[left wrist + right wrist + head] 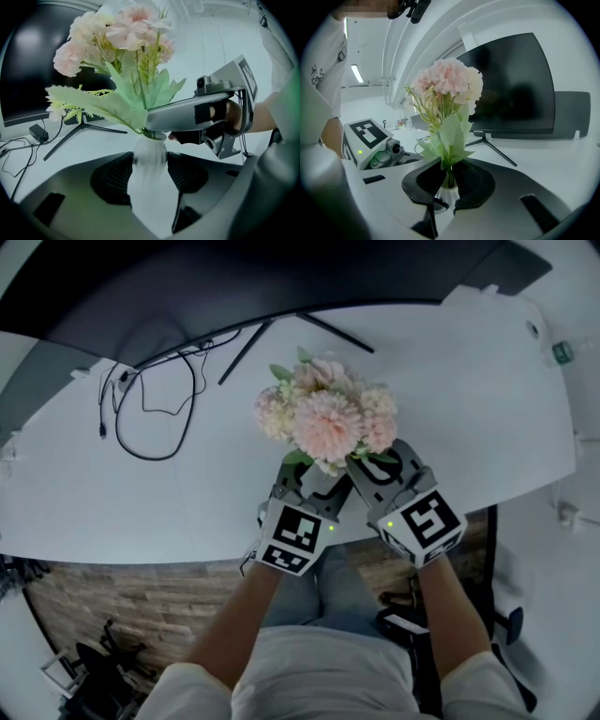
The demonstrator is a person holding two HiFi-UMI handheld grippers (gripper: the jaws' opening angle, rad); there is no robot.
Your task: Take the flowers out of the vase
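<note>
We are clamping our left gripper [300, 482] round the frosted white vase [149, 161] on the white table [450, 409], our right gripper [364, 468] pinching the green stems [450, 178] of the pale pink flowers [323, 418] at its mouth; blooms are hiding the vase from the head view.

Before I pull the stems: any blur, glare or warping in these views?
Left gripper view: the vase near the lens is smeared, the flowers sharper. Right gripper view: stems crisp, corners black. Head view: fisheye bends the table edge; flowers slightly washed out.
</note>
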